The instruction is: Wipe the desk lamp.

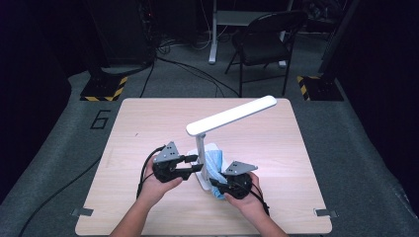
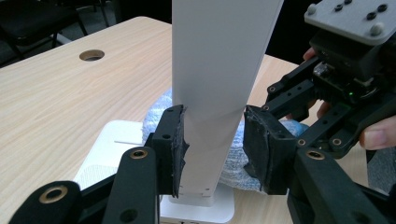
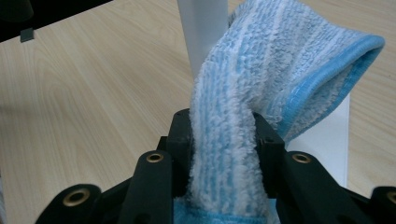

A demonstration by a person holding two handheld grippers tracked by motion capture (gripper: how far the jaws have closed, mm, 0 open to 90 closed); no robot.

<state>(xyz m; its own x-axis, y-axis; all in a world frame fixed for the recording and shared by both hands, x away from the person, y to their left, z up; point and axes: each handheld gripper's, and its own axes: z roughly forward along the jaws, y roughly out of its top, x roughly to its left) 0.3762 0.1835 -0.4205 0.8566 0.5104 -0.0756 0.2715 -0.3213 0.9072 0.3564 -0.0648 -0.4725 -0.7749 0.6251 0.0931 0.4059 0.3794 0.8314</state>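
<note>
- A light wooden table stands on grey carpet floor.
- A dark folding chair sits far right.
- Stand bases with yellow-black hazard stripes lie far left and right.
- Black cables trail across the floor.
- The room beyond is dark.

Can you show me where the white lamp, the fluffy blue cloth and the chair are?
white lamp (image 1: 232, 114): high view, on its long slanted light bar.
fluffy blue cloth (image 3: 243, 135): right gripper view, on the striped fold between the jaws.
chair (image 1: 262, 47): high view, on its dark seat.
</note>
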